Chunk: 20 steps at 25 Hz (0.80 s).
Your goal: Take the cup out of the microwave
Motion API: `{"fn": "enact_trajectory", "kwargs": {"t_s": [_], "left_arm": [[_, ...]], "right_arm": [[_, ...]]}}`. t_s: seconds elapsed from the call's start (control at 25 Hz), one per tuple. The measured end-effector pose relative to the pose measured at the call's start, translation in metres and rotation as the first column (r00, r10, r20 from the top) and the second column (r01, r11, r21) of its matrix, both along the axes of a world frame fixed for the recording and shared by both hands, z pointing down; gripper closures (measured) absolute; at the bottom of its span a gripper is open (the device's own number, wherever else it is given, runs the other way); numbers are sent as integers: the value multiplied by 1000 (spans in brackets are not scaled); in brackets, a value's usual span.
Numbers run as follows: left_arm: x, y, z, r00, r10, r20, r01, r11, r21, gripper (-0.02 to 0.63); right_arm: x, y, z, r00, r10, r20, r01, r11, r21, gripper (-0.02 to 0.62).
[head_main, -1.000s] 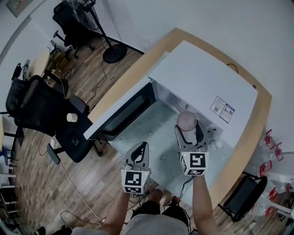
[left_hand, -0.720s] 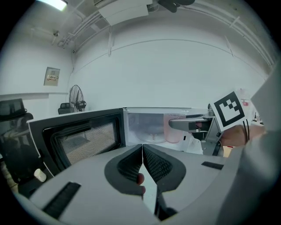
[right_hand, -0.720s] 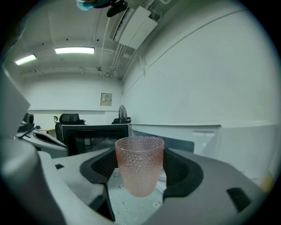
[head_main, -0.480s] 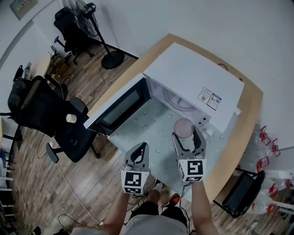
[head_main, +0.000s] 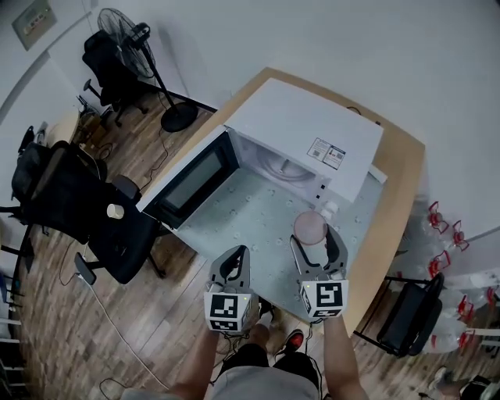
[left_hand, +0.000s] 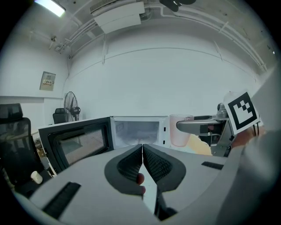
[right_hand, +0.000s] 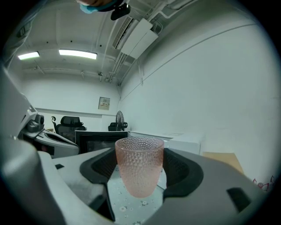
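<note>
My right claw (head_main: 316, 242) has hold of the cup (right_hand: 139, 165). Its two jaws are partly open and press on the cup's left and right sides, about half way up. The cup is pink and see-through, with little bumps all over. It stands upright and I can see nothing in it.

The cup is out of the microwave (head_main: 301, 129). It sits in my claw over the flowery cloth (head_main: 250, 226), just in front of the microwave's right end. In the right gripper view the cloth shows under the cup's bottom, but I cannot tell if the cup touches it.

My left claw (left_hand: 142, 151) is closed up tight. Its two jaws meet in the middle and there is nothing between them. It hangs over the near edge of the cloth, to the left of my right claw and apart from it.

The microwave door (head_main: 191, 183) is swung wide open to the left. The inside is white and I see nothing in there. The microwave stands on a wooden table (head_main: 398, 219). Off to the left, on the floor, are a black chair (head_main: 55, 187) and a fan (head_main: 117, 23).
</note>
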<state>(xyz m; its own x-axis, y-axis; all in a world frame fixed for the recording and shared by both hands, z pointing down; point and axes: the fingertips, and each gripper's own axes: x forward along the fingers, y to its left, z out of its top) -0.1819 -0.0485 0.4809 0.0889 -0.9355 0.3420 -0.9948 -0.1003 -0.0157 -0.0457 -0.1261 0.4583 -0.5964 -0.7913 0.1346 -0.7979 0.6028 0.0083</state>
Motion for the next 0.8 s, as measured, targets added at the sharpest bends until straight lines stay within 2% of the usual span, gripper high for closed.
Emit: {"fn": "enact_trajectory", "kwargs": {"t_s": [0.16,0.8], "left_arm": [[18,9,-4,1000,24,2,-24,1000,19,581],[102,29,5,988,153,-7,-153,988,2,581]], "right_arm": [[21,18,-4,1000,24,5,-24,1000,13,256],[115,66,16,988,152,-8,-152,988,-4,256]]}}
